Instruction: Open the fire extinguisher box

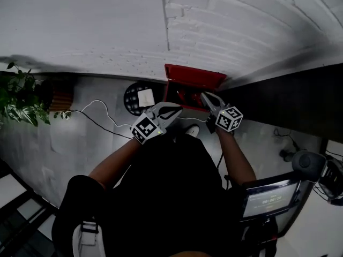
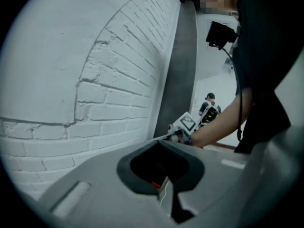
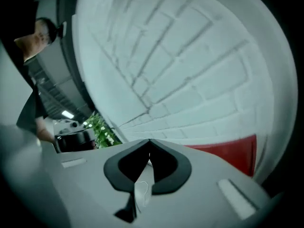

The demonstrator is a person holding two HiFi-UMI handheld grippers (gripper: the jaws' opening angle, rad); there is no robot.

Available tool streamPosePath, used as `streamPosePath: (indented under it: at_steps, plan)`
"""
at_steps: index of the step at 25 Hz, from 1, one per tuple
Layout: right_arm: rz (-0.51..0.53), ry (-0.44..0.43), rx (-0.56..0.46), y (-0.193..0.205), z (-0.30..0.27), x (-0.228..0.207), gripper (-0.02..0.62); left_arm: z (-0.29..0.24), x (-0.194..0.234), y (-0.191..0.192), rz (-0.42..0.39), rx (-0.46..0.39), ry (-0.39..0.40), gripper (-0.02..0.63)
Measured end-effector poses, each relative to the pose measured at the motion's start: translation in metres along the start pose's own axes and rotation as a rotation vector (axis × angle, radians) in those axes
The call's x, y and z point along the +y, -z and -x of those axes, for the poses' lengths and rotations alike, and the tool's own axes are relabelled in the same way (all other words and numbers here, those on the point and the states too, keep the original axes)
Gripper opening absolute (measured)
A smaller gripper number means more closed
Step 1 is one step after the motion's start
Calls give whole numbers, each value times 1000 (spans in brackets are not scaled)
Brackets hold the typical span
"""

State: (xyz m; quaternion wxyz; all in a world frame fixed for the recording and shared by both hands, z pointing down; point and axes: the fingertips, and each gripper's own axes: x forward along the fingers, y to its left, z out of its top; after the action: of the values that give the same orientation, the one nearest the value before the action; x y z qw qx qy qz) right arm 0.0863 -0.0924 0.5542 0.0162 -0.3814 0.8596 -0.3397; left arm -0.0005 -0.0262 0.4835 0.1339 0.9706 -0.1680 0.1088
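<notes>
Red sheet-metal fire extinguisher box (image 1: 194, 84) looks rigid and weighty, so grip its thin front edge; your left tool (image 1: 176, 110) and right tool (image 1: 205, 96) are closed, empty.

I seem to work in a plain workplace hall; a white painted brick wall (image 1: 241, 20); grey concrete floor (image 1: 48, 138); a potted plant (image 1: 19, 98); a red fire extinguisher box (image 1: 193, 82) beside the wall.
</notes>
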Motion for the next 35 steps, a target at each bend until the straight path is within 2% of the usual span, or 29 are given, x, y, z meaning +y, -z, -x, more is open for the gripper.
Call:
streamPosePath:
  at_steps: [4,7,9,13,17,24,35]
  plan:
    - [298,-34,-40,-41,28,81,9,8,-13,-29,-3,-68,34,3]
    - [437,-50,-76,-64,41,135,9,17,-23,-50,-6,-111,56,3]
    - [482,-56,-91,-73,46,162,9,21,-29,-63,-15,-138,69,3]
    - [478,-55,-143,-88,53,184,9,26,-37,-92,-40,-194,92,3]
    - [481,-52,-172,-97,60,193,9,33,-45,-111,-56,-215,105,3]
    - [500,-38,-171,-100,62,190,9,31,-46,-110,-68,-199,93,3]
    - [488,-93,-167,-94,59,193,9,27,-47,-107,-65,-191,78,3]
